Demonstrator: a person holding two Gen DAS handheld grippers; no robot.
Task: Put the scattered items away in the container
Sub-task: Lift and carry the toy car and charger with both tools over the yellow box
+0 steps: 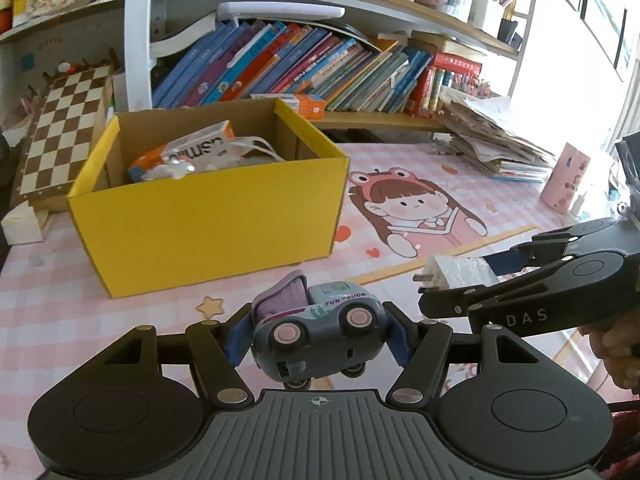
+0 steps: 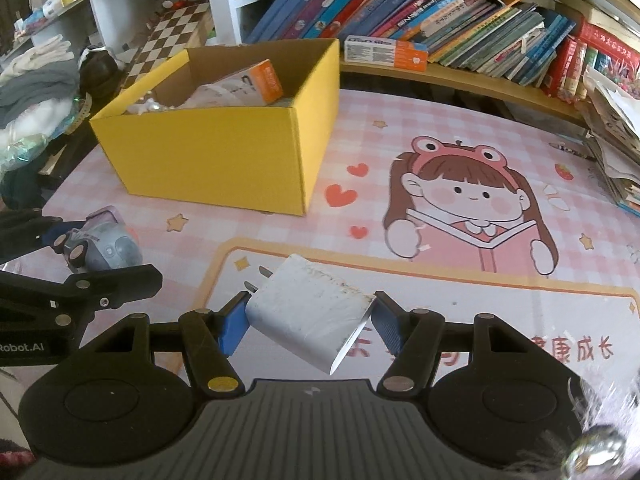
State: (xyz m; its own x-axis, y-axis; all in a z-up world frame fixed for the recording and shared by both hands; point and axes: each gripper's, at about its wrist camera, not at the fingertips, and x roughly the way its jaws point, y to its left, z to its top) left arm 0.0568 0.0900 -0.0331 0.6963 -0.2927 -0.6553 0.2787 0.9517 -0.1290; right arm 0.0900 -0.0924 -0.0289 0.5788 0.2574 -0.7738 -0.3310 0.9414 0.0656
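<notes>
My left gripper (image 1: 318, 334) is shut on a grey-blue toy truck (image 1: 320, 332) with a purple back, held above the pink mat in front of the yellow cardboard box (image 1: 208, 216). My right gripper (image 2: 306, 320) is shut on a white plug adapter (image 2: 308, 308), prongs pointing left, above the mat. The box (image 2: 224, 152) holds an orange-and-white carton (image 2: 248, 86) and other small items. In the left wrist view the right gripper (image 1: 452, 286) and adapter (image 1: 456, 272) are at the right. In the right wrist view the truck (image 2: 104, 244) is at the left.
A pink cartoon mat (image 2: 460, 208) covers the desk. A chessboard (image 1: 64, 132) leans behind the box. Shelves of books (image 1: 300, 68) run along the back, with a paper stack (image 1: 492, 140) and a pink cup (image 1: 568, 178) at the right. Clothes (image 2: 36, 92) lie at the far left.
</notes>
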